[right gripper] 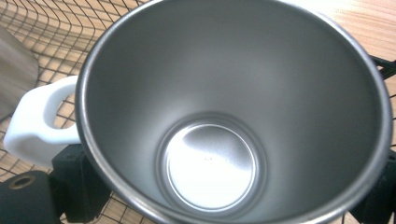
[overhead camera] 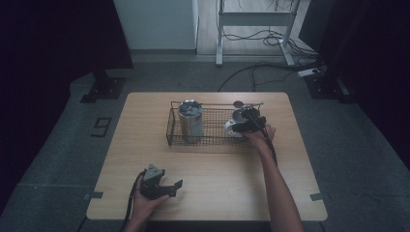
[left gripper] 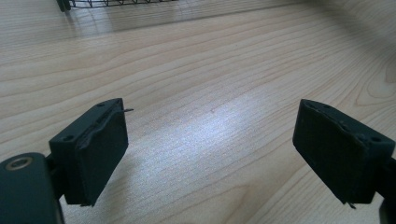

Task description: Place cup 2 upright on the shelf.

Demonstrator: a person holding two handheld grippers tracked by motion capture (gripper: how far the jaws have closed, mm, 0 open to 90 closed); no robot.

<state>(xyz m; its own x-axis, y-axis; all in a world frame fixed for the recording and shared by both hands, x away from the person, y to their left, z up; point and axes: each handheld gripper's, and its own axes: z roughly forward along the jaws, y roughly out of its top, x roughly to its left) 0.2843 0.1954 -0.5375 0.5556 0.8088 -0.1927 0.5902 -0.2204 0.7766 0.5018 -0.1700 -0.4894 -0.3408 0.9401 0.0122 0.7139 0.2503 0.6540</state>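
My right gripper (overhead camera: 247, 121) holds a steel mug (right gripper: 233, 112) with a white handle (right gripper: 37, 121) upright over the wire basket's (overhead camera: 212, 137) right end, its interior empty. A taller steel tumbler (overhead camera: 190, 120), apparently lidded, stands at the basket's left.

Both forearms bare, no sleeves visible. Left gripper (overhead camera: 170, 189): black body, grey three-cornered plate (overhead camera: 153, 172) on top, black cable (overhead camera: 129, 203) trailing back. Its two black jaws carry flat rubbery pads (left gripper: 102, 154) with small screw holes. Right gripper (overhead camera: 245, 119): black, black cable (overhead camera: 268, 140) along the forearm.
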